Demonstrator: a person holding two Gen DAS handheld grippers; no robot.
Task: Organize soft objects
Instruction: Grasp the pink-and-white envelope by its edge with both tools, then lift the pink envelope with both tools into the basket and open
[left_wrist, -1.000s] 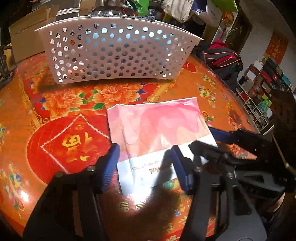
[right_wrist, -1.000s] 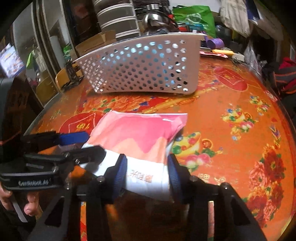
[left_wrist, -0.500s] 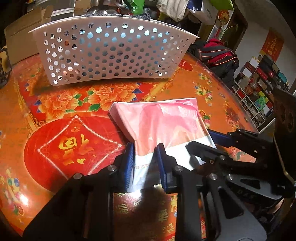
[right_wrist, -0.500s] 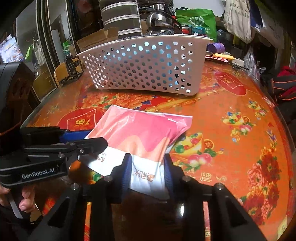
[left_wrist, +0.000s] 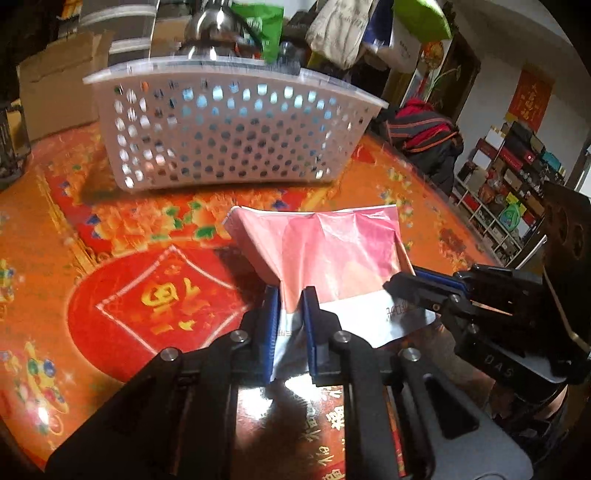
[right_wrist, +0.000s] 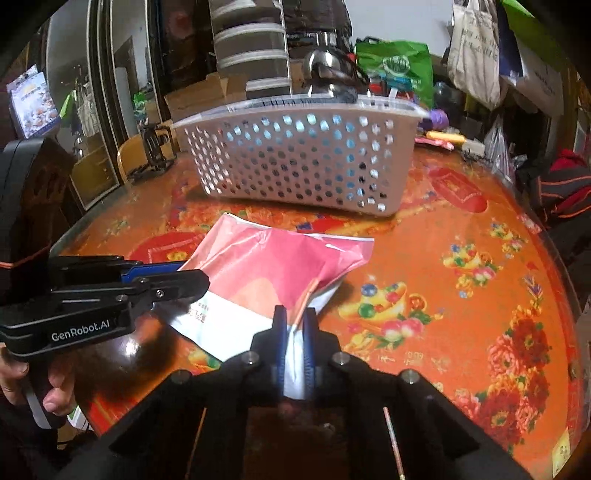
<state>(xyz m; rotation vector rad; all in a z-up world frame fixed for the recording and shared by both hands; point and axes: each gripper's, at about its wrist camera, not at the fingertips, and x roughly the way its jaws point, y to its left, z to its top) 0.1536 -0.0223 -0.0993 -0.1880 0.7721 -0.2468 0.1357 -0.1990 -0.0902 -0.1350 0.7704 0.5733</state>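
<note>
Worktop (left_wrist: 92, 229): round, covered in an orange and red floral cloth with gold characters; it carries everything below.
Basket (left_wrist: 229, 136): white plastic, perforated walls, standing upright at the far side of the worktop, apart from the packet.
Packet (left_wrist: 332, 251): soft pink-and-white plastic pack (printing on the white end too small to read), lying in front of the basket, its near white edge raised and pinched at both corners.
Left claw (left_wrist: 290, 306): blue pads drawn in to a narrow gap, clamped on the packet's near left corner.
Right claw (right_wrist: 294, 325): likewise nearly closed, gripping the packet's near right corner, with a fold of film standing between the pads.
</note>
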